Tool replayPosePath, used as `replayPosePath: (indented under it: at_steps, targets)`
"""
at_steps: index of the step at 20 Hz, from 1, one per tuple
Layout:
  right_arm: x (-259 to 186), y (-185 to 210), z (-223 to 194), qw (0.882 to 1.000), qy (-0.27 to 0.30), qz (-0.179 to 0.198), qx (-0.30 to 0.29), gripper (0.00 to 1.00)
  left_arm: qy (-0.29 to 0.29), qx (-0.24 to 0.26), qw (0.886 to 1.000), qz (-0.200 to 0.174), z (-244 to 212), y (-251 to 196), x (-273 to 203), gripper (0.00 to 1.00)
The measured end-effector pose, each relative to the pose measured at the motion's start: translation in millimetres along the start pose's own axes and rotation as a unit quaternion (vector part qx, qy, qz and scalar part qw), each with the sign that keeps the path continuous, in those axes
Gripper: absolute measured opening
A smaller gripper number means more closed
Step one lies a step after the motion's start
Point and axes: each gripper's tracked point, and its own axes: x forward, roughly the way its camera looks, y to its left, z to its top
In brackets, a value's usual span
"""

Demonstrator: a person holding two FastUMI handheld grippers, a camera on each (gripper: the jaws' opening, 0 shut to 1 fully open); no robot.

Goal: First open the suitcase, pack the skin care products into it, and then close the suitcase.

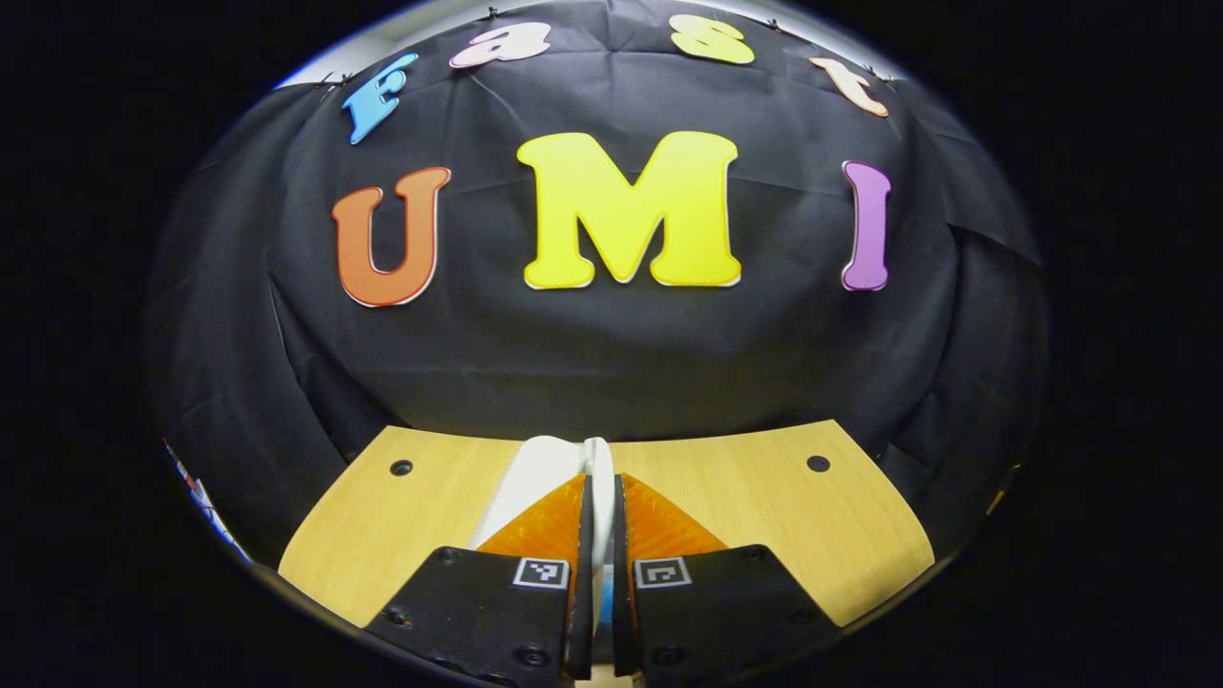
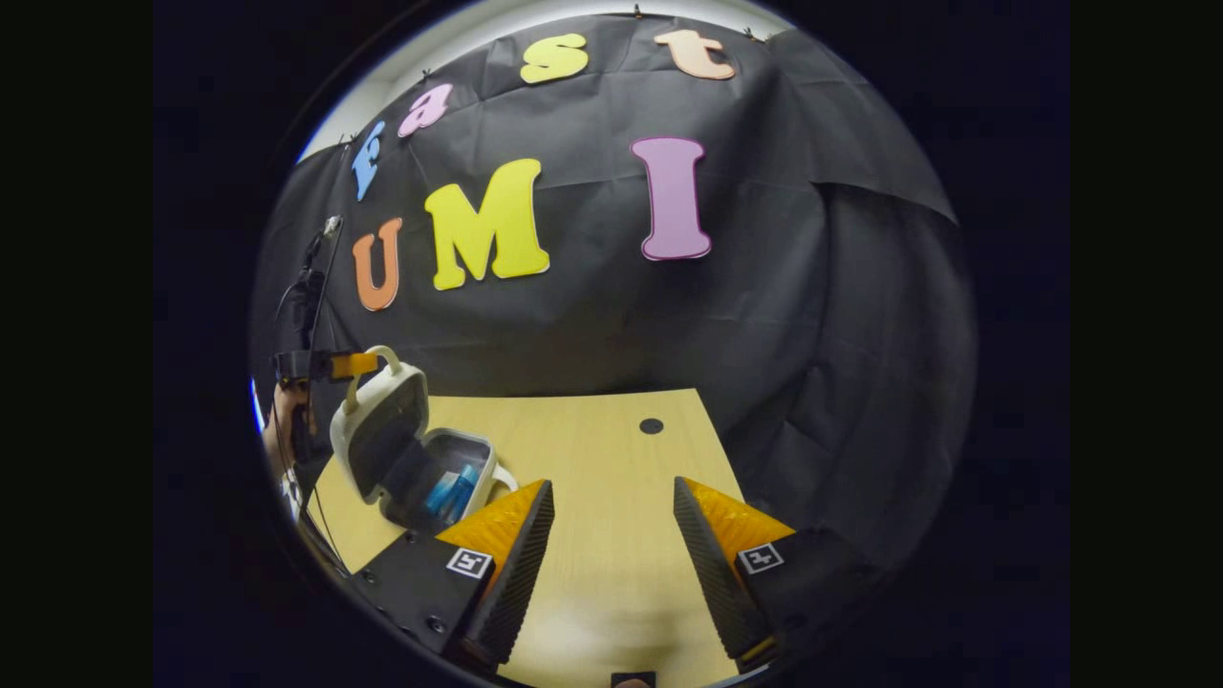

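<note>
A small white suitcase [image 2: 475, 451] stands open at the table's left in the right gripper view, its lid [image 2: 382, 430] raised steeply. Blue skin care products [image 2: 451, 492] lie in its lower half. My left gripper [image 2: 349, 365] is shut on the handle [image 2: 390, 357] at the lid's top edge. In the left gripper view the white handle [image 1: 597, 459] sits pinched between my nearly closed fingers [image 1: 600, 483], with the lid's white shell [image 1: 530, 478] just left of them. My right gripper [image 2: 611, 497] hangs open over bare table to the right of the suitcase, holding nothing.
The wooden table [image 2: 592, 440] has a dark round hole [image 2: 651, 425] near its far edge, and two such holes [image 1: 401, 467] show in the left gripper view. Black cloth closes the back and right. A person's hand [image 2: 277, 420] holds the left gripper.
</note>
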Motion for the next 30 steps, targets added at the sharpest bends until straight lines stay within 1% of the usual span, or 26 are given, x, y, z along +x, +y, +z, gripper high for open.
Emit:
replayPosePath:
  at_steps: [6, 9, 10, 11, 12, 13, 14, 15, 16, 17, 20, 22, 27, 30]
  targets:
    - [3, -14, 3, 1.000, 0.009, -0.002, -0.011, 0.75, 0.029, 0.014, 0.999, -0.026, -32, -60, 20, 0.11]
    - [2, -27, 1, 1.000, 0.012, -0.010, -0.012, 0.75, 0.046, 0.024, 0.998, -0.037, -53, -93, 34, 0.11]
    - [2, -31, 0, 1.000, 0.013, -0.011, -0.011, 0.72, 0.051, 0.027, 0.997, -0.041, -61, -103, 36, 0.11]
    - [0, -36, 0, 1.000, 0.015, -0.015, -0.012, 0.72, 0.057, 0.031, 0.997, -0.048, -70, -112, 39, 0.11]
    - [0, -41, -1, 1.000, 0.016, -0.019, -0.014, 0.72, 0.065, 0.034, 0.996, -0.052, -79, -119, 43, 0.11]
    - [-1, -45, -2, 0.999, 0.018, -0.024, -0.016, 0.75, 0.074, 0.037, 0.995, -0.054, -88, -126, 47, 0.11]
    - [-2, -49, -4, 0.999, 0.021, -0.027, -0.017, 0.75, 0.081, 0.040, 0.994, -0.056, -97, -132, 51, 0.11]
    - [-3, -52, -6, 0.999, 0.026, -0.029, -0.014, 0.72, 0.089, 0.042, 0.993, -0.058, -106, -139, 57, 0.11]
    - [-3, -57, -9, 0.999, 0.032, -0.034, -0.012, 0.75, 0.098, 0.045, 0.992, -0.059, -115, -145, 61, 0.11]
    - [-4, -62, -12, 0.998, 0.037, -0.040, -0.010, 0.72, 0.106, 0.048, 0.991, -0.061, -124, -151, 64, 0.12]
    - [-3, -72, -13, 0.998, 0.044, -0.052, -0.006, 0.75, 0.131, 0.054, 0.988, -0.060, -150, -160, 72, 0.12]
    - [-2, -73, -14, 0.998, 0.047, -0.050, -0.007, 0.75, 0.140, 0.056, 0.987, -0.061, -162, -165, 74, 0.12]
    - [0, -67, -17, 0.998, 0.054, -0.039, -0.017, 0.75, 0.135, 0.089, 0.986, -0.052, -176, -171, 79, 0.12]
    - [1, -64, -21, 0.998, 0.059, -0.032, -0.014, 0.75, 0.133, 0.087, 0.986, -0.050, -183, -170, 83, 0.13]
